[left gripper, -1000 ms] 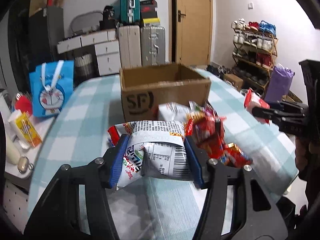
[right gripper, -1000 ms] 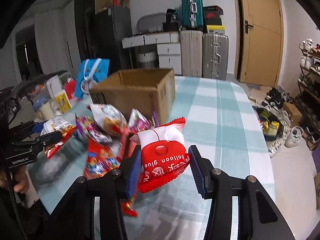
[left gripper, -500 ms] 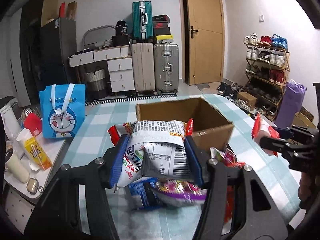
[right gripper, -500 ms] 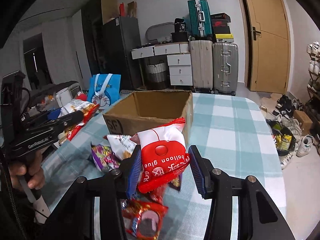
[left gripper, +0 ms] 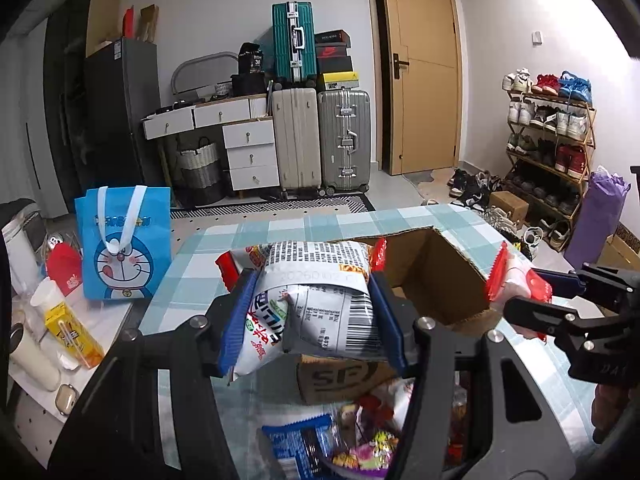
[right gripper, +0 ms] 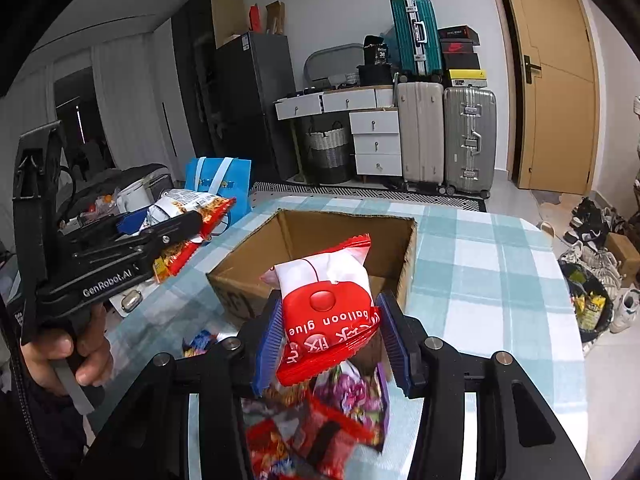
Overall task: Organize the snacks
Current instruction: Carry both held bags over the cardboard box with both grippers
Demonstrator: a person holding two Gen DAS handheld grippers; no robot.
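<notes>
My left gripper (left gripper: pixel 310 322) is shut on a white snack bag with a barcode (left gripper: pixel 316 300) and holds it above the near left corner of an open cardboard box (left gripper: pixel 448 280). My right gripper (right gripper: pixel 332 340) is shut on a red and white balloon glue packet (right gripper: pixel 326 312), just in front of the same box (right gripper: pixel 320 236). The right gripper with its packet also shows in the left wrist view (left gripper: pixel 516 284) at the box's right rim. The left gripper with its bag shows in the right wrist view (right gripper: pixel 176 220), left of the box. Loose snack packets (right gripper: pixel 320 428) lie on the checked tablecloth below both grippers.
A blue Doraemon bag (left gripper: pixel 122 244) stands left of the box. A yellow carton (left gripper: pixel 72 336), cups and small items sit on a side surface at far left. Suitcases (left gripper: pixel 320 136), drawers and a shoe rack (left gripper: pixel 548 140) stand beyond the table.
Both grippers have risen and moved forward with their packets, from low over the snack pile to the edge of the open box. The pile now lies below them.
</notes>
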